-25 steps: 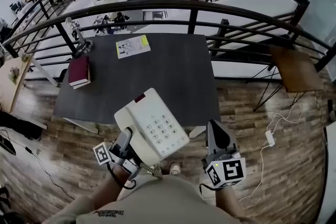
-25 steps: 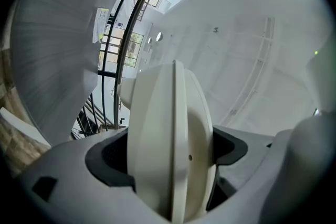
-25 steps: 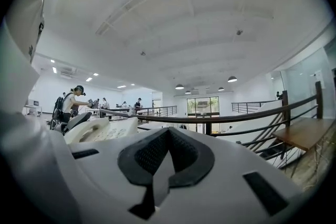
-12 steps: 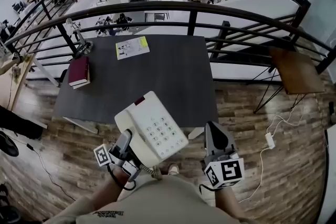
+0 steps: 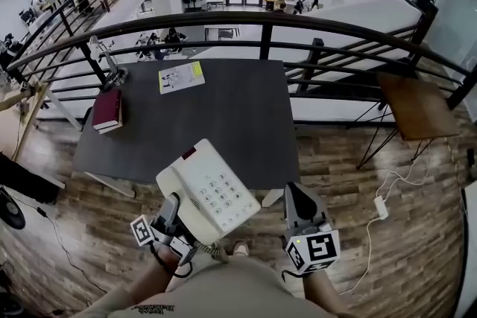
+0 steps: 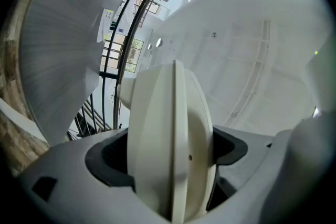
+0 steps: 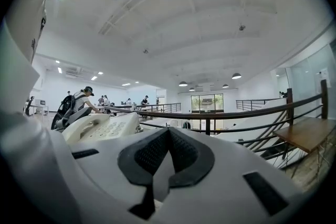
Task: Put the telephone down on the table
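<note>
One telephone [image 5: 209, 190]: rigid, smooth plastic, likely light but slippery, and its handset could slide off. The left tool [image 5: 171, 208] clamps its near edge, holding it tilted just ahead, over the bench [image 5: 246, 115] front edge. The right tool [image 5: 297, 199] is clenched and empty. Far ahead lie one book [image 5: 106, 109] and one leaflet [image 5: 181, 77].

The telephone [image 5: 207, 190] sits between the left claw's [image 5: 171, 206] jaws, left of the right claw [image 5: 294, 196]; ahead lies the table [image 5: 238, 123], book [image 5: 106, 109] far left, paper [image 5: 181, 76] beyond
</note>
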### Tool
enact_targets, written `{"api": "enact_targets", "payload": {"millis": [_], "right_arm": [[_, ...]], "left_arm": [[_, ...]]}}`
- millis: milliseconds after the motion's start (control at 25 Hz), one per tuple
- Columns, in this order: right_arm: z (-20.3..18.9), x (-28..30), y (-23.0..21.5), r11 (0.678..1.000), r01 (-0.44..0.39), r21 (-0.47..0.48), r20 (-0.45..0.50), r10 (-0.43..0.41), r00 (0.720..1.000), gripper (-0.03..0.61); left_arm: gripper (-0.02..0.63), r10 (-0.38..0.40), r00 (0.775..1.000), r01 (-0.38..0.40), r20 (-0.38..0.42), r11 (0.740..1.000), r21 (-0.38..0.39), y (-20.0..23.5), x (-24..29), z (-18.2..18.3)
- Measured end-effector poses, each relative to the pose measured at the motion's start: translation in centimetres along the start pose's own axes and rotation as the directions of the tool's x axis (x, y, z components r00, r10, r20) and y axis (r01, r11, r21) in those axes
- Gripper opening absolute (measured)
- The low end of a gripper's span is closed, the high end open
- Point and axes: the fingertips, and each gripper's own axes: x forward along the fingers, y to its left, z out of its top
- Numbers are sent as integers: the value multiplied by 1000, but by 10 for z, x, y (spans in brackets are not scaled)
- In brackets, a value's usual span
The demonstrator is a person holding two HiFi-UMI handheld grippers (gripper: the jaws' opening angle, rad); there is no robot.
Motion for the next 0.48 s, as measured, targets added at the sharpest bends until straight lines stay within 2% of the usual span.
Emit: {"api": "enact_targets", "payload": {"millis": [280, 480], "right_arm": [[-3, -12, -18, 1000, -13, 18, 17, 13, 1000, 2], [1, -12, -23, 1000, -13, 16, 41, 13, 999, 2]], "left_arm": [[443, -6, 1000, 6, 12, 1000, 30, 0, 7, -15], [443, -28, 999, 28, -16, 999, 44, 0, 11, -24]]}}
